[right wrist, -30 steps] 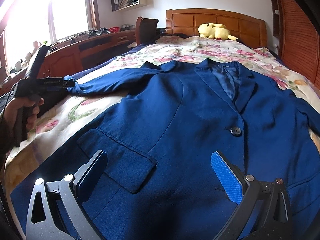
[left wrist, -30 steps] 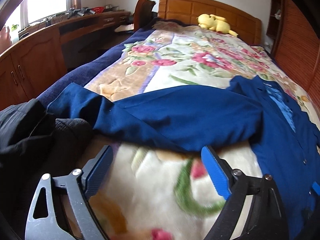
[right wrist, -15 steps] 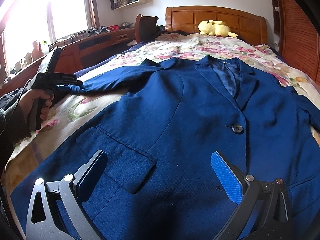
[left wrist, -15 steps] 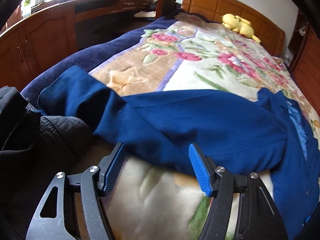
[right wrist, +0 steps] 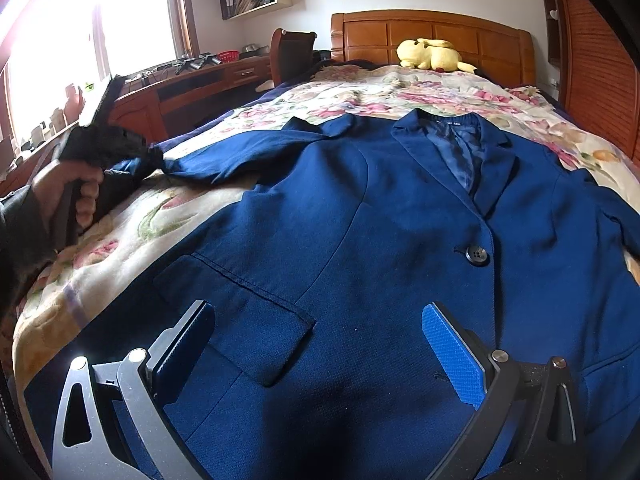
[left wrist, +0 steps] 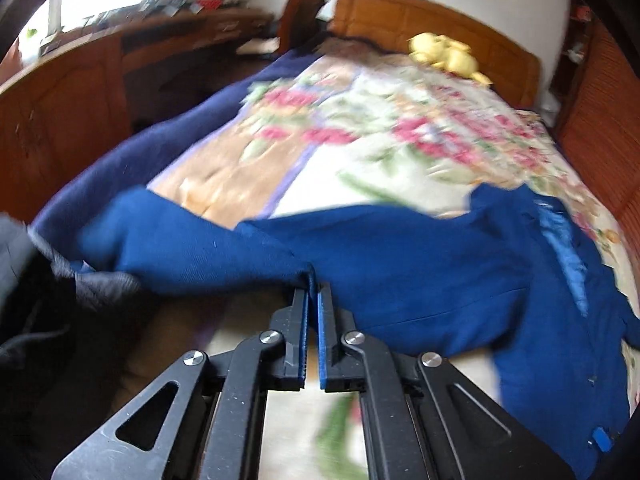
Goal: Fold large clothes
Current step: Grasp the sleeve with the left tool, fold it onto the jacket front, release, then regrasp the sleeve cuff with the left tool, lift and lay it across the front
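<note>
On the flowered, cream-coloured fleece blanket (right wrist: 360, 92) covering the wooden bed, a dark-blue woven suit jacket (right wrist: 360, 240) lies face up, buttoned, collar toward the headboard. At the bed's near edge the left gripper (left wrist: 313, 280) has its blue pads pressed together on the lower edge of the jacket's outstretched sleeve (left wrist: 224, 240), only a thin pinch of cloth between them. The right gripper (right wrist: 316, 344) hangs above the jacket's lower front with its jaws spread wide, holding nothing.

The bite on the sleeve looks shallow to me; if the sleeve is swung across the chest quickly, the cloth could slide out and drop halfway. The sleeve's end also rests against a heap of black clothing (left wrist: 36, 280) at the bedside, and I would judge it may drag or snag there. With nothing pinning the body of the jacket, a hard pull could skew the whole garment on the soft blanket. A yellow plush toy (right wrist: 432, 54) by the headboard is well apart.
</note>
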Available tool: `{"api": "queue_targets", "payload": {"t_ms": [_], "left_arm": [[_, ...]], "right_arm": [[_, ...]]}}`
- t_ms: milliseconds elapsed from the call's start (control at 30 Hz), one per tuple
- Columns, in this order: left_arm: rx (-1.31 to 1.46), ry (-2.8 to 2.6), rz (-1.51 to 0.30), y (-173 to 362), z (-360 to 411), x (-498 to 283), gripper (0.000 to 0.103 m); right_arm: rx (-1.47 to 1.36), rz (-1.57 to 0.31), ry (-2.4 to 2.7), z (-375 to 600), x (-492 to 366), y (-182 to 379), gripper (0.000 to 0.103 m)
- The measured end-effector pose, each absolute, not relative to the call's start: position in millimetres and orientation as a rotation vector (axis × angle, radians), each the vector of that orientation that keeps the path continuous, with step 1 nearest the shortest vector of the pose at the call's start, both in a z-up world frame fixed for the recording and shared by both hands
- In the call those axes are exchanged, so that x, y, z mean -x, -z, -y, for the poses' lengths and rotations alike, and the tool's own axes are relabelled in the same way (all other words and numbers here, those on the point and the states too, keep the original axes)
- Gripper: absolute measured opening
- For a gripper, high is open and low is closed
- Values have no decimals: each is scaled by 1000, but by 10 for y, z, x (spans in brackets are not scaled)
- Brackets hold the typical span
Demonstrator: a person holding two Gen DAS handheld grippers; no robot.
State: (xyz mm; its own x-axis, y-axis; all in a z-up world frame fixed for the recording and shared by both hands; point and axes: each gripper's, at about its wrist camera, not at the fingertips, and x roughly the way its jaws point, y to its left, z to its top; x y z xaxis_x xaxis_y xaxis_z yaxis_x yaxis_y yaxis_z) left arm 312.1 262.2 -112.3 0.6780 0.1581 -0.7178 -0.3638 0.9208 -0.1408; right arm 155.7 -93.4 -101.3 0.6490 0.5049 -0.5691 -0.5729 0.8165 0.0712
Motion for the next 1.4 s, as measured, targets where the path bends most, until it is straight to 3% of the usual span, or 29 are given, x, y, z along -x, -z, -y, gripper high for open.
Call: {"api": "queue_targets", "payload": {"t_ms": [233, 467, 800, 1000, 1400], "left_arm": [[145, -84, -724, 472, -1579, -3102, 4], [70, 36, -789, 442, -939, -2984, 4], [86, 55, -808, 560, -1031, -2529, 32], [67, 16, -811, 624, -1201, -2300, 34], [130, -124, -886, 1002, -1736, -2676, 35]], "right_arm": [[118, -599, -608, 936, -1524, 1015, 103], [121, -588, -604, 940, -1482, 1016, 103], [126, -596, -606, 930, -1477, 1014, 103], [128, -597, -605, 923, -1478, 1009, 103], [102, -569, -634, 1068, -1385, 784, 103]]}}
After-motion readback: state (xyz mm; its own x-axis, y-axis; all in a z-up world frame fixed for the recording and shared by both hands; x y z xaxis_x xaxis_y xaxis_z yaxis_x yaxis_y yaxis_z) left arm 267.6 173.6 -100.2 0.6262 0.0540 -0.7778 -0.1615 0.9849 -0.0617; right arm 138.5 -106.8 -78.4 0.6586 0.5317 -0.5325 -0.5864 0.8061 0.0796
